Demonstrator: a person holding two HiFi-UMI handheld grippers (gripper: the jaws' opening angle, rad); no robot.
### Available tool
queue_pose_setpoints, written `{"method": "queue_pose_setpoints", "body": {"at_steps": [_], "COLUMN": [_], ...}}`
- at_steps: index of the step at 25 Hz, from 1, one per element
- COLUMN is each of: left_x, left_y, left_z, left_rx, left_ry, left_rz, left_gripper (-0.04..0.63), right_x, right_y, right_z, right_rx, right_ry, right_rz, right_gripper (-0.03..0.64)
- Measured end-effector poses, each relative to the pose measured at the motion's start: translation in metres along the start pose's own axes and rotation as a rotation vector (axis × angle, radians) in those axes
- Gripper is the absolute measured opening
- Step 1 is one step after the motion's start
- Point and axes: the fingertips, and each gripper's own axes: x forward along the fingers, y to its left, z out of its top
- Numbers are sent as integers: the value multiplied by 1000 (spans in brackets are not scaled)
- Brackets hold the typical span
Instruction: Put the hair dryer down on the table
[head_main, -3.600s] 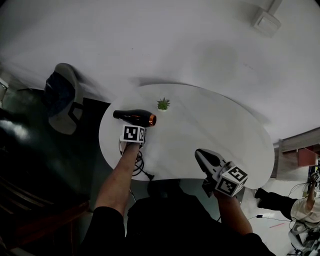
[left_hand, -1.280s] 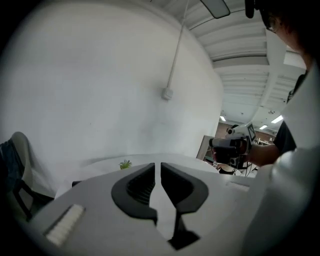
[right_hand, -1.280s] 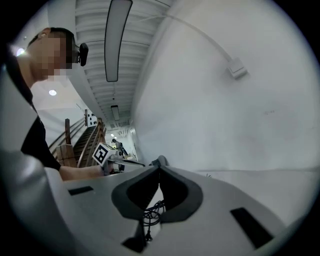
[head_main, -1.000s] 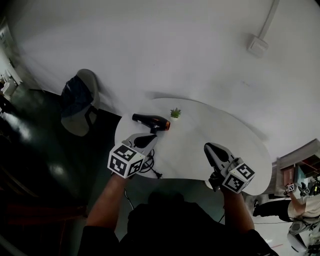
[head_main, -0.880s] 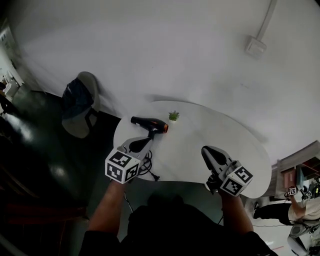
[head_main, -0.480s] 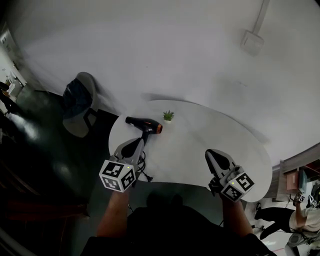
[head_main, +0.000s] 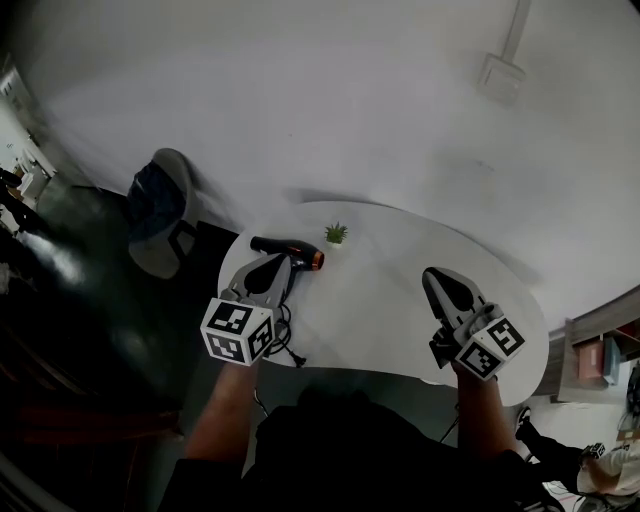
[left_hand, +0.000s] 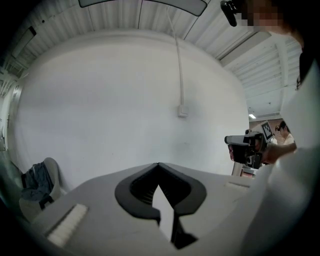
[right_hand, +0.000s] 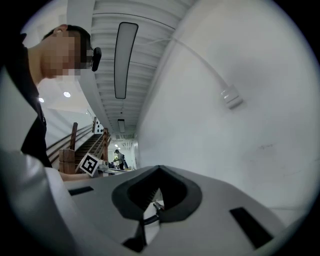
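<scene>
The black hair dryer (head_main: 298, 252) with an orange nozzle ring lies on its side at the left end of the white oval table (head_main: 390, 300). My left gripper (head_main: 272, 264) hovers just in front of the dryer, over the table's left edge, shut and empty. Its own view (left_hand: 159, 165) shows the tips meeting against the white wall. Over the table's right front, my right gripper (head_main: 440, 282) is also shut with nothing in it, and its tips (right_hand: 159, 169) point up at the wall.
A small green plant (head_main: 336, 234) stands just behind the dryer's nozzle. A black cord (head_main: 284, 345) hangs off the table's left front edge. A grey chair with blue cloth (head_main: 155, 210) stands left of the table. A wall box (head_main: 498, 75) is mounted above.
My left gripper, earlier at the dryer's handle, has come away from it and hangs free; over the last half second it rose slightly. The dryer lies still on the table.
</scene>
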Motion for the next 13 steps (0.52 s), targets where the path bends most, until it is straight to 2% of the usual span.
{"method": "queue_pose_setpoints", "body": {"at_steps": [6, 13], "left_x": [4, -10], "left_y": [10, 27], "left_z": [12, 2], "left_rx": [-44, -67], "left_ry": [-36, -8], "left_rz": [29, 62], "left_gripper": [11, 11], "right_x": [14, 18], "right_y": [0, 10], "right_z": [-2, -21], "right_rx": [-4, 44], "right_ry": [-2, 13], "right_rz": [-1, -4], "right_gripper": [11, 11]}}
